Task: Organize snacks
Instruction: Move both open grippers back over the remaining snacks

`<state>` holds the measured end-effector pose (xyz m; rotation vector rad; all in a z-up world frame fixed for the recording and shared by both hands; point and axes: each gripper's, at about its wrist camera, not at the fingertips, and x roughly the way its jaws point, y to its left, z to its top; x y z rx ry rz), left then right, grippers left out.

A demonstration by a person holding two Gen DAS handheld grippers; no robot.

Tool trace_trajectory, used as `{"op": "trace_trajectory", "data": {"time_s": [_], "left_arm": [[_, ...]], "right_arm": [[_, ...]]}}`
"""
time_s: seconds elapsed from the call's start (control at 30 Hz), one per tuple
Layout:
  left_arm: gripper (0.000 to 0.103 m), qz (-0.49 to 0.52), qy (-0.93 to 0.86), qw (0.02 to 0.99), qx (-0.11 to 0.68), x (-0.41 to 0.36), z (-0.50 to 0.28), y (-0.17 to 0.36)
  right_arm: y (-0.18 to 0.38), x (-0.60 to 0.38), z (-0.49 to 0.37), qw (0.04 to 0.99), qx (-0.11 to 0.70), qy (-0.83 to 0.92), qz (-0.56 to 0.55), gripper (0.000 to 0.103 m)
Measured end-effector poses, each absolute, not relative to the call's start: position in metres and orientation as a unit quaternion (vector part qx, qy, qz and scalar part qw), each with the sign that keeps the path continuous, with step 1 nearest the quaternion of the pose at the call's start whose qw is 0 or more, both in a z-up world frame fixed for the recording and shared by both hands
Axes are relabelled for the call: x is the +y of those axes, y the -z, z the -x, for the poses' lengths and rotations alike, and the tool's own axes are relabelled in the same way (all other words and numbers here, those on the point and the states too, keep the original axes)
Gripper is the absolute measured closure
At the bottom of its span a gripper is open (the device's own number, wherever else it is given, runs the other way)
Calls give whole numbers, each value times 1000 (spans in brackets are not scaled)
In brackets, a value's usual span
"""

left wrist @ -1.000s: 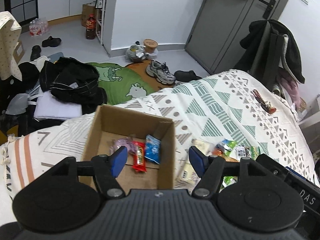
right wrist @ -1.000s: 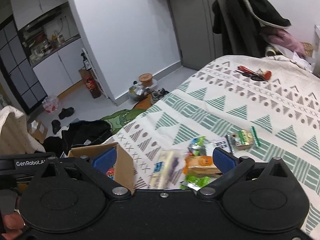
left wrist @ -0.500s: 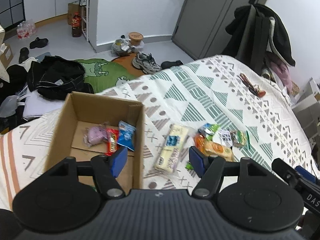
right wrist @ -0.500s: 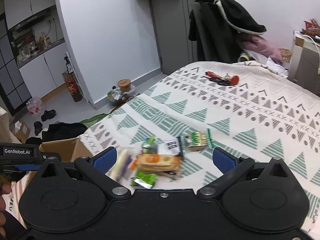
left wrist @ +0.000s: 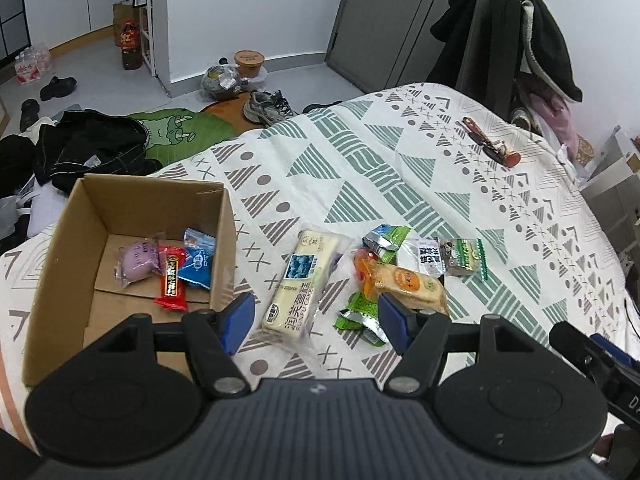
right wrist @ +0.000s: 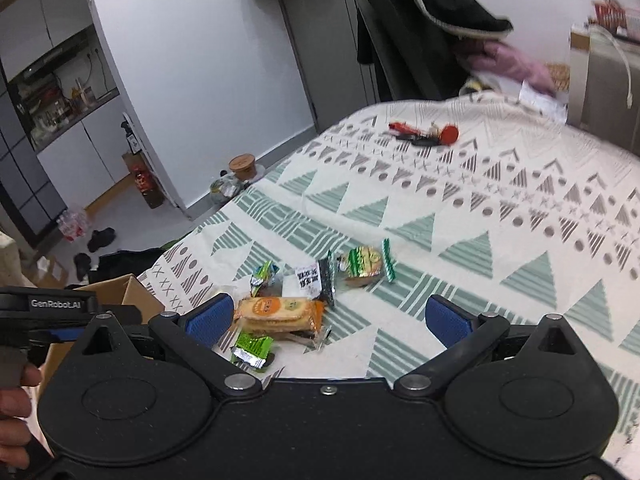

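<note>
A cardboard box (left wrist: pixel 60 240) sits on the patterned bedspread and holds a purple snack (left wrist: pixel 136 264), a red bar (left wrist: pixel 171 278) and a blue packet (left wrist: pixel 198 260). To its right lie a long cream cake pack (left wrist: pixel 302 282), an orange cracker pack (left wrist: pixel 404 284) (right wrist: pixel 278 312), green wrappers (left wrist: pixel 358 314) (right wrist: pixel 252 348), a white sachet (left wrist: pixel 428 258) and a green-edged biscuit (left wrist: pixel 464 258) (right wrist: pixel 364 262). My left gripper (left wrist: pixel 314 316) hovers open over the cake pack. My right gripper (right wrist: pixel 330 314) is open just above the cracker pack and the bedspread.
Red keys (left wrist: pixel 490 144) (right wrist: pixel 424 134) lie farther back on the bed. Clothes, shoes and a green mat (left wrist: pixel 172 132) cover the floor past the bed edge. A coat hangs on a chair (left wrist: pixel 508 36). A hand (right wrist: pixel 16 408) holds the left gripper's handle.
Both views have swung right, off the box and over the loose snack pile. Both grippers stay open with nothing held.
</note>
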<state>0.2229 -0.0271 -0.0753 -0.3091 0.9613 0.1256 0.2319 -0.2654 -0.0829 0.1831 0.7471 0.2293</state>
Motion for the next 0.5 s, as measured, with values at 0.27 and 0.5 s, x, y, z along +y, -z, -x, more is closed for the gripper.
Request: {"op": "trace_trajectory", "data": {"time_s": [0.27, 0.5], "left_arm": [[37, 137, -72, 866, 476, -36, -247, 97], [40, 126, -75, 857, 494, -44, -268, 120]], "right_arm": [[115, -266, -256, 899, 406, -124, -111, 0], [142, -264, -284, 870, 446, -134, -160, 12]]}}
